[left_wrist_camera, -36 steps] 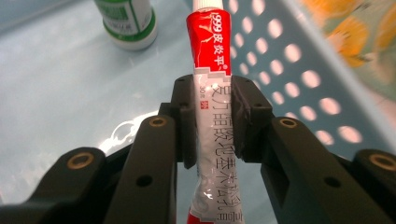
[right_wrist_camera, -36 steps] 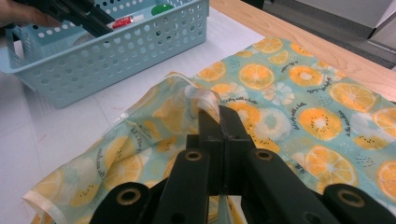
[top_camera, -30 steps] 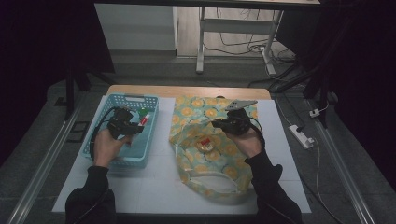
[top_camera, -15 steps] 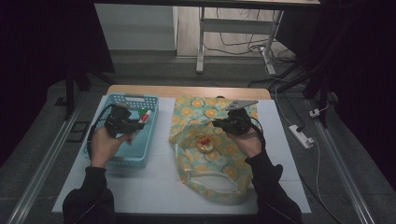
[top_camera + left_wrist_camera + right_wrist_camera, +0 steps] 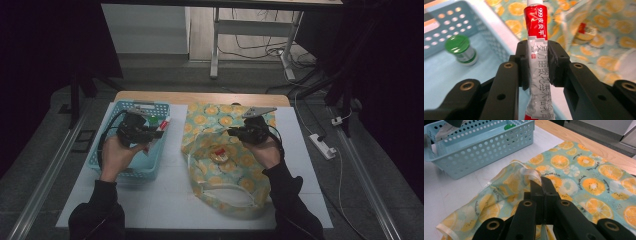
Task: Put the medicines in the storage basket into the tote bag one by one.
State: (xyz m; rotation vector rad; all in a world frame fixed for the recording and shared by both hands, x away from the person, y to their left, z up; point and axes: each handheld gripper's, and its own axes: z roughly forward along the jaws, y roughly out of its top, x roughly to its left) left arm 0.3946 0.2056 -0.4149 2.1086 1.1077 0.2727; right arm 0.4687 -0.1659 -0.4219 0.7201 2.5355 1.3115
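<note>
Left gripper (image 5: 537, 52) clamped on red-and-silver ointment tube (image 5: 535, 32) above perforated light-blue plastic basket (image 5: 116, 165), green-capped bottle (image 5: 461, 48) plain in left gripper view, right gripper (image 5: 541, 181) pinched fully on lifted edge of orange-slice-print fabric bag (image 5: 584, 170), small round tin (image 5: 218, 154) inside bag in high view.

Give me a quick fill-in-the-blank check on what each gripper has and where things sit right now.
1. The left gripper is shut on a red and white ____.
2. The right gripper pinches the edge of the orange-print ____.
3. The bottle lying in the blue basket has a ____ cap.
4. The small red-labelled jar sits inside the ____.

Missing words: tube; bag; green; bag
</note>
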